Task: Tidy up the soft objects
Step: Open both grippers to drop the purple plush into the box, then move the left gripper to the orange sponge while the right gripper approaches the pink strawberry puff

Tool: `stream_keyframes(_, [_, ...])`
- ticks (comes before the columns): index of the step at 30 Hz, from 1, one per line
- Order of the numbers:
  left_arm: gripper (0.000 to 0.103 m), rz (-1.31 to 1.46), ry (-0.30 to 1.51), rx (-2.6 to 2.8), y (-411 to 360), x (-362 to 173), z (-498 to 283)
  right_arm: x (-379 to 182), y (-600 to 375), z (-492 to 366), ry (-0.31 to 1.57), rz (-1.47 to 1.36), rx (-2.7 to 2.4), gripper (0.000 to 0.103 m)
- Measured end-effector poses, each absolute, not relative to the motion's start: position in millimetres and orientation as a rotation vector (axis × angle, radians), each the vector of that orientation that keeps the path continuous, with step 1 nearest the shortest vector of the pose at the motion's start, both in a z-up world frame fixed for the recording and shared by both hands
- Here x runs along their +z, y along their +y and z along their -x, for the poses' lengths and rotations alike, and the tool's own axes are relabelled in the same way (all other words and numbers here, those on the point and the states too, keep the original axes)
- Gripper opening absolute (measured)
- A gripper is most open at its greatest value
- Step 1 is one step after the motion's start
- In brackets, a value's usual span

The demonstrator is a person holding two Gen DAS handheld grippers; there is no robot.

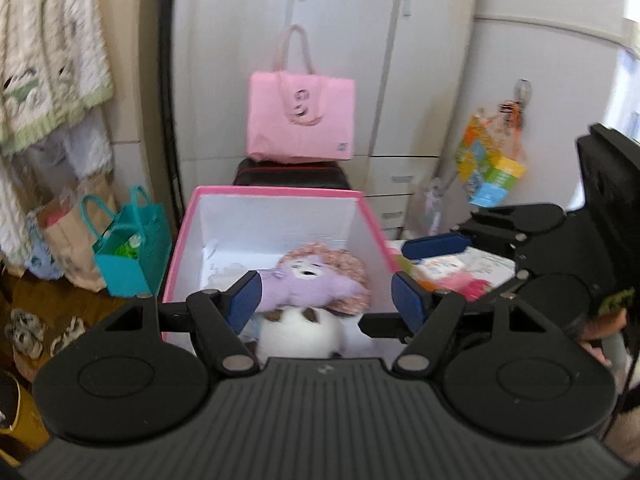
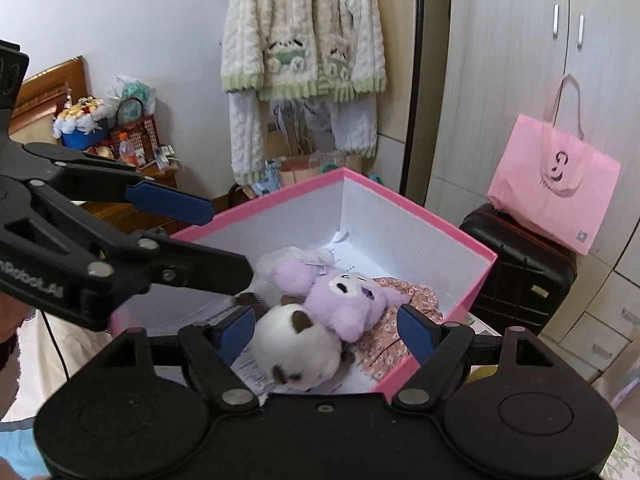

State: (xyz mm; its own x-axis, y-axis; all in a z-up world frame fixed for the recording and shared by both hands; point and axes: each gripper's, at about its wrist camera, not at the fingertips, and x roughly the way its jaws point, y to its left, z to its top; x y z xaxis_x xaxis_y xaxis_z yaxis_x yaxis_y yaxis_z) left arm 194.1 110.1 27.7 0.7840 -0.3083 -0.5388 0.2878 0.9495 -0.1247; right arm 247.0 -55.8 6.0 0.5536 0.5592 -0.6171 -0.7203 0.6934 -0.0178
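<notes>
Both wrist cameras look down at close range into the pink box [image 1: 276, 192]: the left wrist view over its near edge toward the wardrobe [image 1: 340, 40], the right wrist view across its near-right corner [image 2: 378, 390] toward the wall with hanging knitwear [image 2: 304, 40]

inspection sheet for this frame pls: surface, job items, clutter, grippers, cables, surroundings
Surface: bedding under the pink box, mostly hidden.
Job's things: purple plush, white plush and floral cloth lie in the box.
Clutter: papers in the box.
Grippers: left gripper and right gripper open, empty, over the box.
Cables: thin black cable at the left gripper.
Surroundings: pink tote on black suitcase, wardrobe, hanging knitwear.
</notes>
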Motion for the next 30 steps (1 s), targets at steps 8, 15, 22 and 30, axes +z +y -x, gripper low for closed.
stream_keyframes(8, [0.071,-0.033,0.570,-0.399,88,49,-140,23,-104,-192,0.550,0.268,0.776,0.085])
stream_keyframes(15, [0.073,-0.063,0.565,-0.522,63,59,-107,32,-164,-140,0.501,0.255,0.696,0.085])
stream_keyframes(22, [0.073,-0.047,0.610,-0.620,28,46,-106,19,-218,-113,0.507,0.275,0.549,0.087])
stream_keyframes(30, [0.073,-0.074,0.614,-0.620,-30,22,-123,-13,-262,-121,0.461,0.264,0.518,0.087])
